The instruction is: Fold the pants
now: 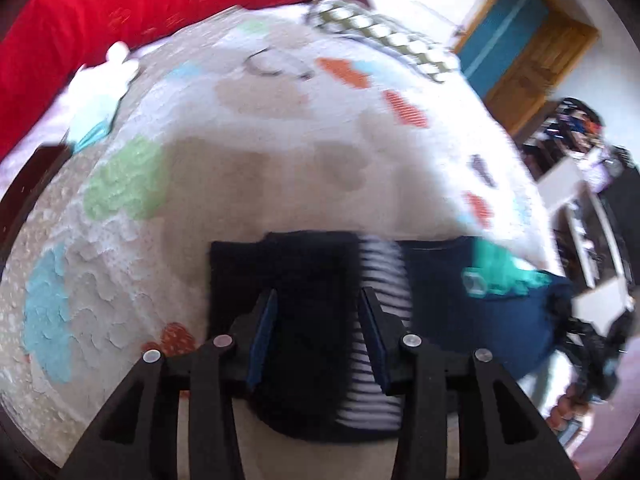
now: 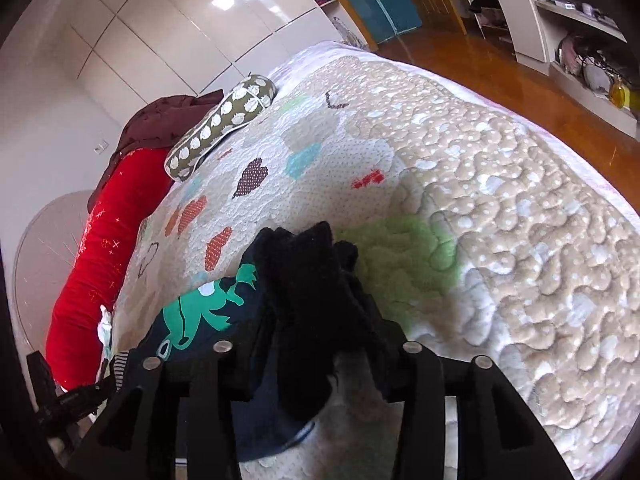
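Observation:
The black pants [image 1: 304, 280] lie folded flat on the quilted bedspread [image 1: 240, 152], with a black-and-white striped band [image 1: 380, 276] along their right side. My left gripper [image 1: 320, 308] hovers over them, its blue pads apart and not pressing on the cloth. In the right wrist view a bunch of the black pants [image 2: 312, 280] rises in a peak between the fingers of my right gripper [image 2: 320, 312] and hides their tips. Pale bedspread shows between the cloth and the right finger, so the jaws stand apart. The other gripper [image 1: 592, 344] and a hand sit at the right edge.
A navy shirt with a green print [image 1: 500, 276] [image 2: 200, 312] lies beside the pants. A red bolster [image 2: 100, 260] and a spotted olive pillow [image 2: 224, 120] line the bed's far side. Beyond the bed edge are a wooden floor [image 2: 500, 68] and shelves [image 2: 580, 20].

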